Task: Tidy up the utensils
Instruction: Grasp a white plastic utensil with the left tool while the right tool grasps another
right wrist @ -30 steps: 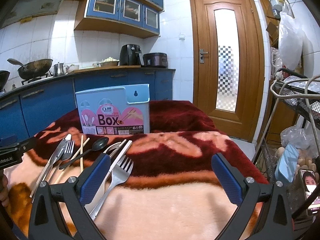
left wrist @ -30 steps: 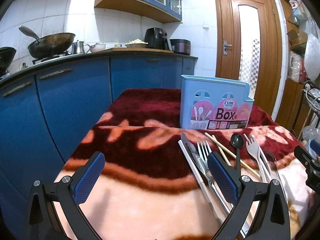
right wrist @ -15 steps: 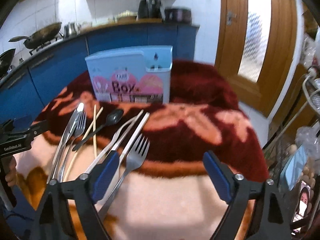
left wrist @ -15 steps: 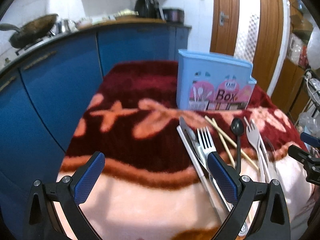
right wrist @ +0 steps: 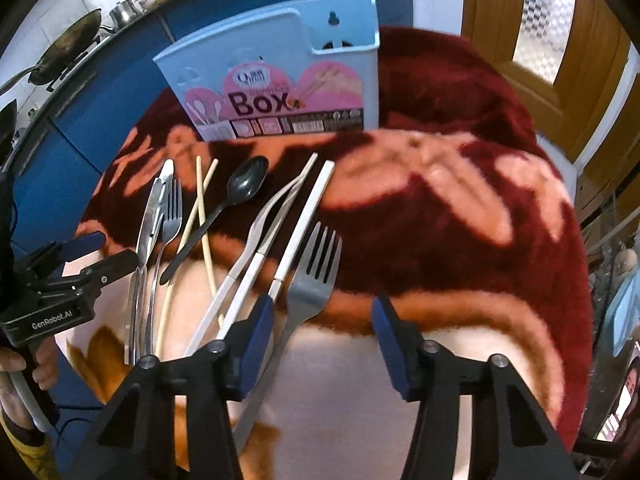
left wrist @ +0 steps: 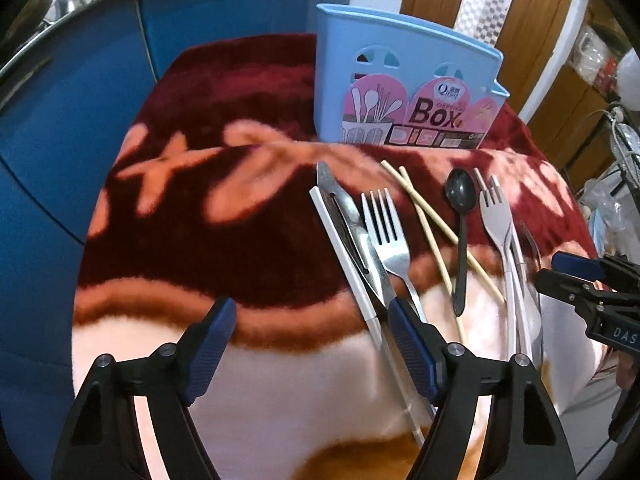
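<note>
Here, the blanket (left wrist: 208, 240) (left of the cutlery) lies bare.

The light blue utensil holder (right wrist: 280, 60), standing at the far edge of the blanket-covered table, carries a pink label (left wrist: 420, 116) with the large dark word "Box" and, above it, a white circle starting with a big "Q"; the smaller print there and the strip of icons and barcode below are too small to read. The left gripper (right wrist: 86, 252), seen from the right wrist, bears "GenRobot.AI" in white. The right gripper (left wrist: 576, 276), seen from the left wrist, shows "DAS", cut off.
</note>
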A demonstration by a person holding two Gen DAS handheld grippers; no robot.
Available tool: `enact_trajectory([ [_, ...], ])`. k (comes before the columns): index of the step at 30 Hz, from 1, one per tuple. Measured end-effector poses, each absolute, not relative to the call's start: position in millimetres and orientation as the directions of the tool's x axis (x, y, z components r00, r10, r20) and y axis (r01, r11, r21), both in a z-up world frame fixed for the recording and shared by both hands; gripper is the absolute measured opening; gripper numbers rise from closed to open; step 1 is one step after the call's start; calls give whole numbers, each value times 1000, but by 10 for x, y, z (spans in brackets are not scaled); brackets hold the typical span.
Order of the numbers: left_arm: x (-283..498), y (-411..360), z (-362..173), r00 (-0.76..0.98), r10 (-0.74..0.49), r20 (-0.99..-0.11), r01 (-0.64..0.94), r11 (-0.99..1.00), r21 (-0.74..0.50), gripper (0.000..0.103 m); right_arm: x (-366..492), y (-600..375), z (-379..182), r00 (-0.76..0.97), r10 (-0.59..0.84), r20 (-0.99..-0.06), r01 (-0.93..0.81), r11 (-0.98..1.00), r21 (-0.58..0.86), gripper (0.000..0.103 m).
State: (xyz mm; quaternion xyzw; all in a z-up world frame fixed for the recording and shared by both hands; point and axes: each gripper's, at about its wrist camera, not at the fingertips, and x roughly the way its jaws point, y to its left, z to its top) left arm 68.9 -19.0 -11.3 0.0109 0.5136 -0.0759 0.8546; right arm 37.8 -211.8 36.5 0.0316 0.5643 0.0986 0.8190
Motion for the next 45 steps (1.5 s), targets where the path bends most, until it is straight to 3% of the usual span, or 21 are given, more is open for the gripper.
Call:
enact_trajectory([
  [9, 755, -90, -120, 448, -85, -890, 126, 992, -31, 79, 422, -2178, 376, 309, 180, -934, -137, 980, 144, 28],
  [17, 881, -142, -185, 374, -118, -920, 123, 989, -77, 74, 494, -2244, 342, 259, 175, -950, -146, 979, 141, 28],
  [19, 917, -190, -178, 363, -102, -926, 132, 990, -57, 68, 518, -2213, 334, 248, 164, -955, -156, 979, 128, 28],
  [23, 1003, -294, -142, 331, -108, -937, 157, 986, -59, 42, 562, -2172, 322, 243, 172, -955, -157, 978, 136, 27],
  [24, 1037, -313, -134, 319, -121, -940, 164, 984, -72, 33, 574, -2174, 322, 246, 182, -952, -153, 977, 147, 25],
  [27, 1120, -321, -119, 292, -151, -944, 152, 982, -110, 19, 584, -2211, 343, 268, 217, -939, -142, 973, 184, 11],
  [29, 1149, -297, -111, 286, -178, -942, 141, 980, -142, 11, 575, -2272, 366, 278, 265, -923, -130, 963, 237, 7],
  [36, 1025, 45, -93, 304, -287, -908, 83, 958, -275, 6, 393, -2283, 539, 400, 328, -856, -178, 944, 278, 4],
  [45, 764, 216, 206, 489, -366, -792, 115, 927, -358, 6, 150, -2210, 976, 660, 348, -666, -250, 938, 242, 3],
])
